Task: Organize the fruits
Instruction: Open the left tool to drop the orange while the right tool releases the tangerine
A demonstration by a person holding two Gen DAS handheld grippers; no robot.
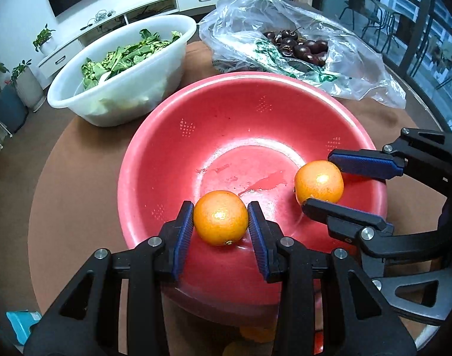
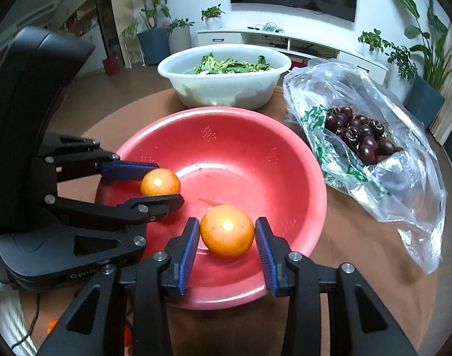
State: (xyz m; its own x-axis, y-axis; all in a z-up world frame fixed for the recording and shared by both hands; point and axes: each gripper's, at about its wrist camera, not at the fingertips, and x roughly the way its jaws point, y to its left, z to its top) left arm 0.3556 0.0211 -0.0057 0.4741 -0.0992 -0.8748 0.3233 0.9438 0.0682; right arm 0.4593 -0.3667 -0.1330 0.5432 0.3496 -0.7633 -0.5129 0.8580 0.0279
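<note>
Left gripper (image 1: 221,222) pinches one orange (image 1: 220,218), right gripper (image 2: 227,234) pinches another orange (image 2: 227,230) — both held over red bowl (image 1: 166,136). Cherries (image 2: 359,136) in plastic bag (image 2: 404,184) nearby.

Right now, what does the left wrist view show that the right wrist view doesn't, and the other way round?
Left wrist only: a blue thing at the table's near edge, and windows with chairs beyond.
Right wrist only: the left gripper's black housing, a white cable and a red pot on the floor.
Both: an orange in the left gripper, another orange in the right gripper, both over the red bowl, the greens bowl and the cherry bag.
</note>
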